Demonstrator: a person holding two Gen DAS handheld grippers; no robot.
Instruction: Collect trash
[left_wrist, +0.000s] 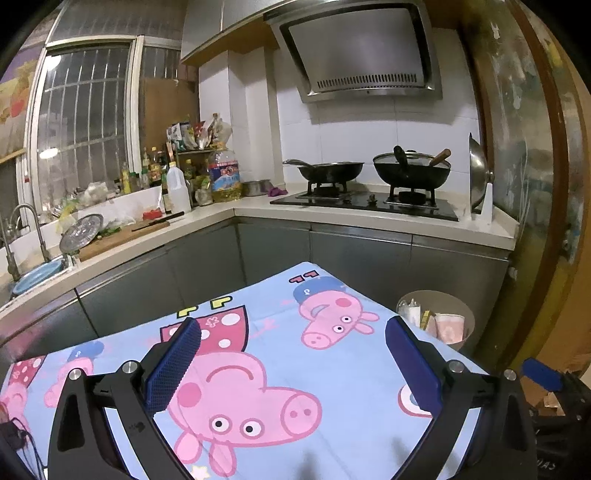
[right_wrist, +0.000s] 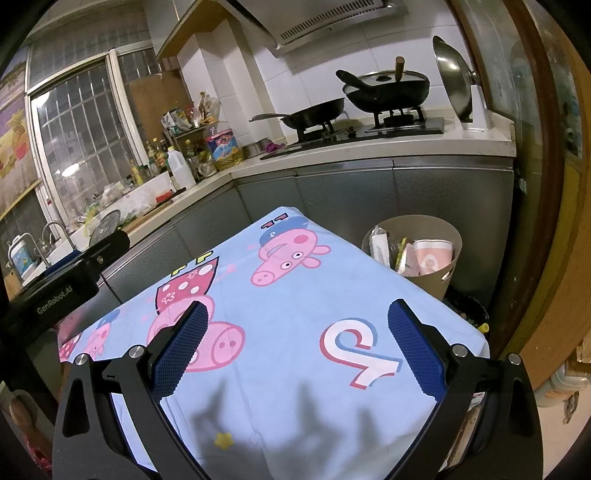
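The beige trash bin stood just beyond the table's far-right edge, at about 2 o'clock in the right wrist view, and the table hid its lower left side. Inside it were a pink paper cup, a white wrapper and other packets too crumpled to name. In the left wrist view the same bin sat at 3 o'clock, its base hidden by the cloth and the gripper's right finger.

The left gripper was spread wide, its 2 blue pads holding nothing and hovering over the blue cartoon-pig tablecloth. Whether the fingers touched the cloth could not be told. The right gripper was equally wide and empty above the same cloth. The left gripper's black body cut into the right wrist view at 9 o'clock, and a blue pad of the right gripper showed at 4 o'clock in the left wrist view.

No loose trash was visible on the cloth between the fingers. The cloth's far corner pointed toward 12 o'clock, with grey cabinets close behind it. A narrow gap separated the table's right edge from the bin, and the brown door frame stood near the bin at 3 o'clock.
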